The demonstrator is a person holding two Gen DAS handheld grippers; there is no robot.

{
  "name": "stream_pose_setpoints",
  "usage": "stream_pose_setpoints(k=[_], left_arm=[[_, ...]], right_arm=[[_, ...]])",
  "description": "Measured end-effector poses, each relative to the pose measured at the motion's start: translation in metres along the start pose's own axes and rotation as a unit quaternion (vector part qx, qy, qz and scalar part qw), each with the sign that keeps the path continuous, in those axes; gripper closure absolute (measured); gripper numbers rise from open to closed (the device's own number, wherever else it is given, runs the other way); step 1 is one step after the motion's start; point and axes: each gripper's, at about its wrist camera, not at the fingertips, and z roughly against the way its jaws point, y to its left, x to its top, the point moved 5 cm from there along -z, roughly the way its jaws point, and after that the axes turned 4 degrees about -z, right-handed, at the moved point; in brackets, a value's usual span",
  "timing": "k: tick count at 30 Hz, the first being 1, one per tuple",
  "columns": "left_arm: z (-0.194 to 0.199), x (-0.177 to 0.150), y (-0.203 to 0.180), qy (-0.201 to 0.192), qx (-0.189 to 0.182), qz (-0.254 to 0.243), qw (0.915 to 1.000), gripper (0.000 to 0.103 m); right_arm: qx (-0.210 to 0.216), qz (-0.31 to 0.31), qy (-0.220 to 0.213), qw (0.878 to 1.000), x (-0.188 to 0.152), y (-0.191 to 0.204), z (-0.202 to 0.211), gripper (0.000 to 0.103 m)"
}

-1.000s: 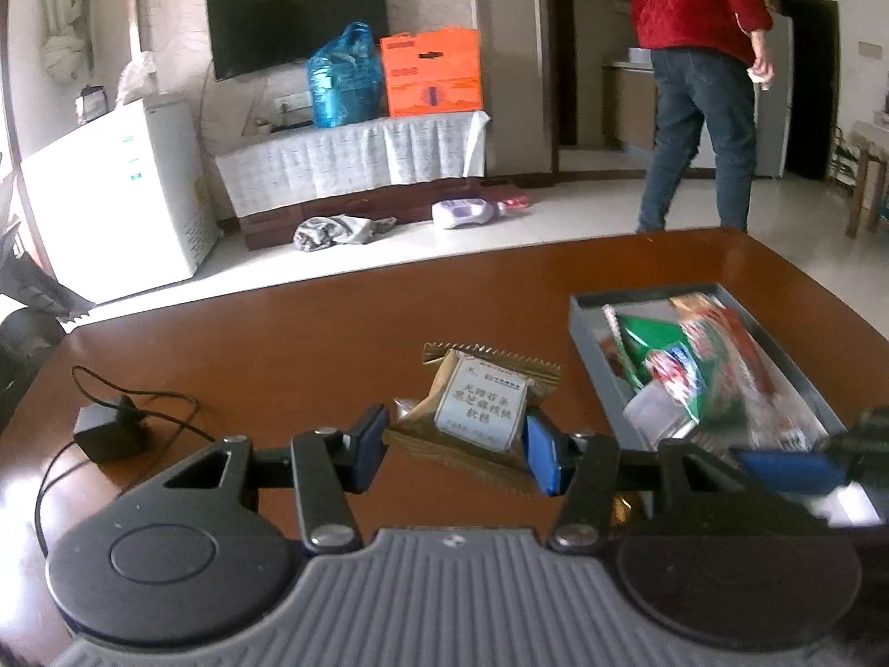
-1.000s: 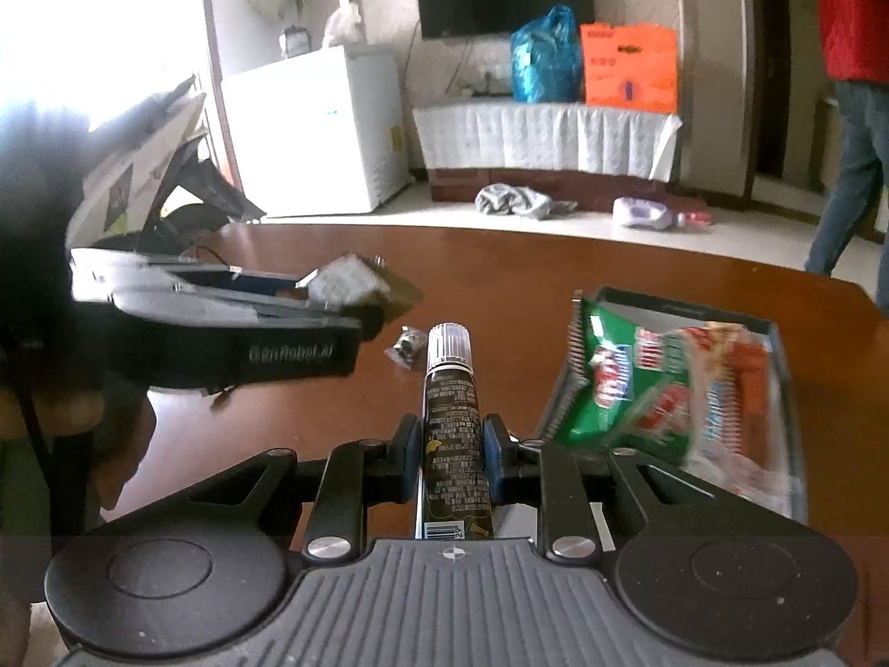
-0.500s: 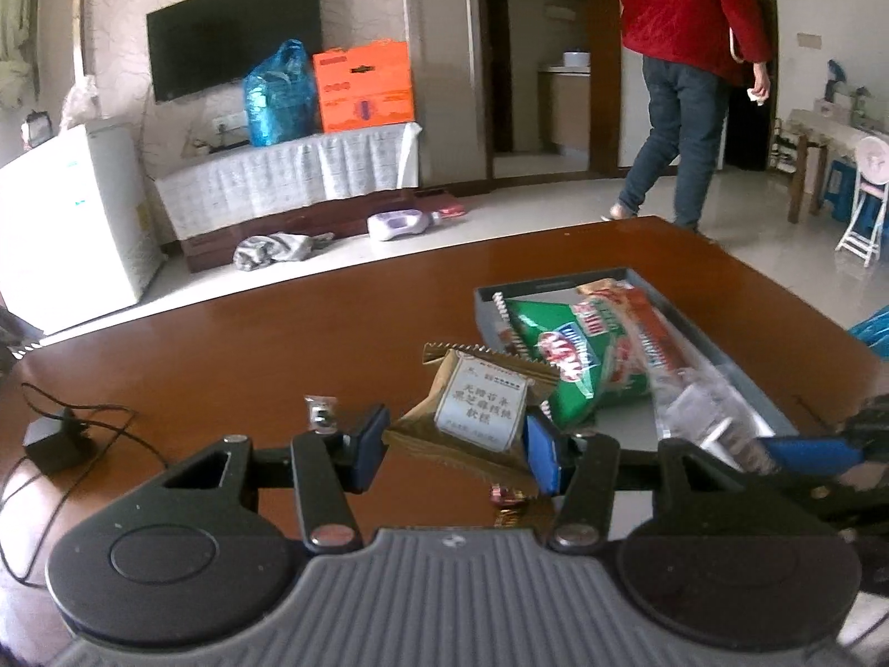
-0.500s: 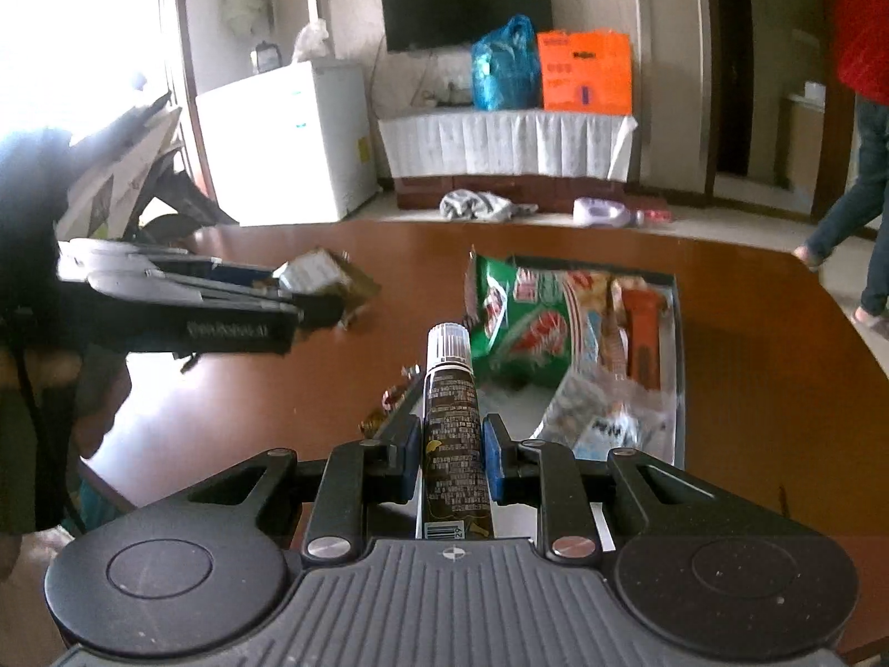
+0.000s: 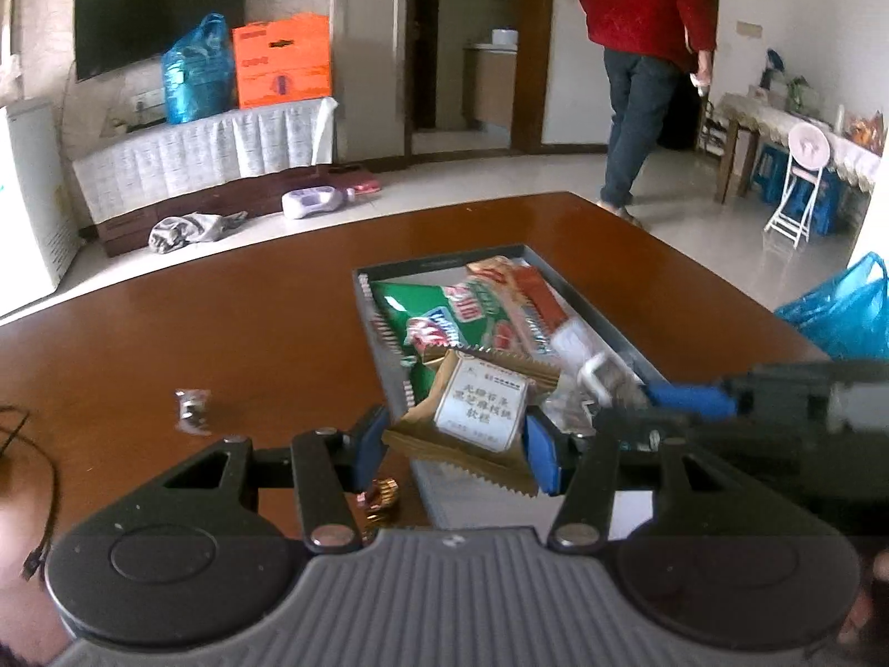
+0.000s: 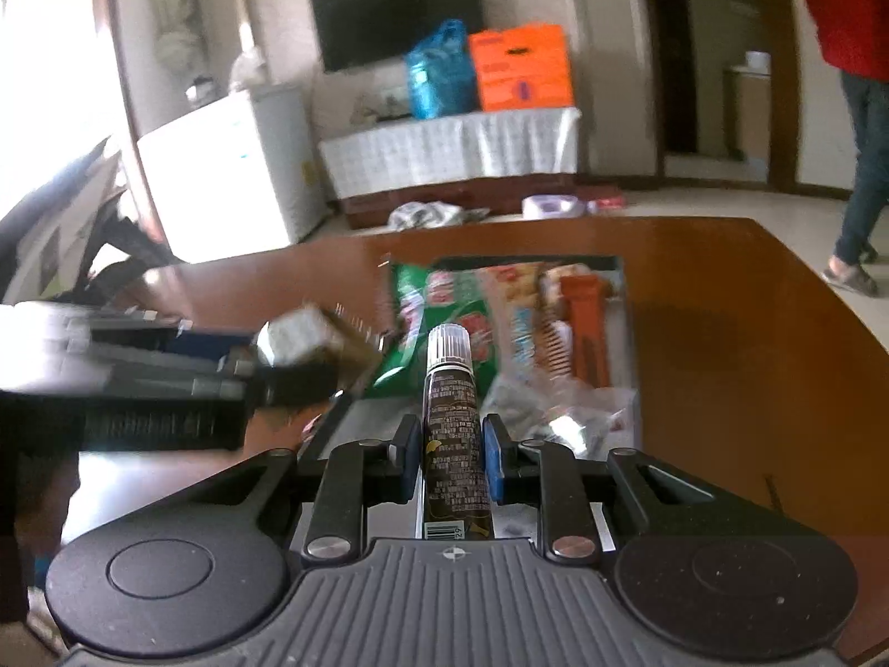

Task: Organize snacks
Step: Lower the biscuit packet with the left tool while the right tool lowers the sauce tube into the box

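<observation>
Snack tray [image 5: 605,318]: grey, centre right of frame on brown table [image 5: 222,322], holding green packet [image 5: 428,317] and orange-red packet [image 5: 533,292] | left claw [image 5: 455,439]: clamped on gold cookie packet [image 5: 478,417], at tray's near-left edge | right claw [image 6: 451,458]: clamped on dark snack tube [image 6: 453,422], pointing at tray | small wrapped candy [image 5: 191,408]: on table, left of tray

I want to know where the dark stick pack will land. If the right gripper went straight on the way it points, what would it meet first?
Probably the green snack bag in the gray tray; the right gripper, shut on the dark stick pack, aims there, though depth is unclear.
</observation>
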Motion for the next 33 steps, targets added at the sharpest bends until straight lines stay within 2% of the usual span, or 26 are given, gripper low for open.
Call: stream_pose_setpoints(k=[8, 11, 21, 28, 33], left_arm=[[-0.036, 0.005, -0.022, 0.028, -0.019, -0.008, 0.9994, 0.052], [-0.051, 0.0, -0.023, 0.04, -0.018, -0.007, 0.999, 0.052], [-0.081, 0.001, -0.016, 0.044, -0.005, -0.015, 0.9989, 0.052], [-0.1, 0.0, -0.01, 0.033, 0.014, -0.015, 0.9993, 0.052], [-0.11, 0.002, -0.005, 0.036, 0.01, 0.001, 0.9993, 0.052]], right_arm=[[-0.017, -0.023, -0.021, 0.999, 0.033, -0.027, -0.026, 0.078], [-0.019, -0.03, -0.013, 0.999, 0.031, -0.035, -0.036, 0.078], [-0.009, -0.061, 0.009, 0.998, 0.034, -0.049, -0.062, 0.078], [-0.01, -0.065, -0.003, 0.998, 0.032, -0.054, -0.067, 0.078], [-0.017, -0.069, -0.014, 0.997, 0.031, -0.06, -0.065, 0.078]])
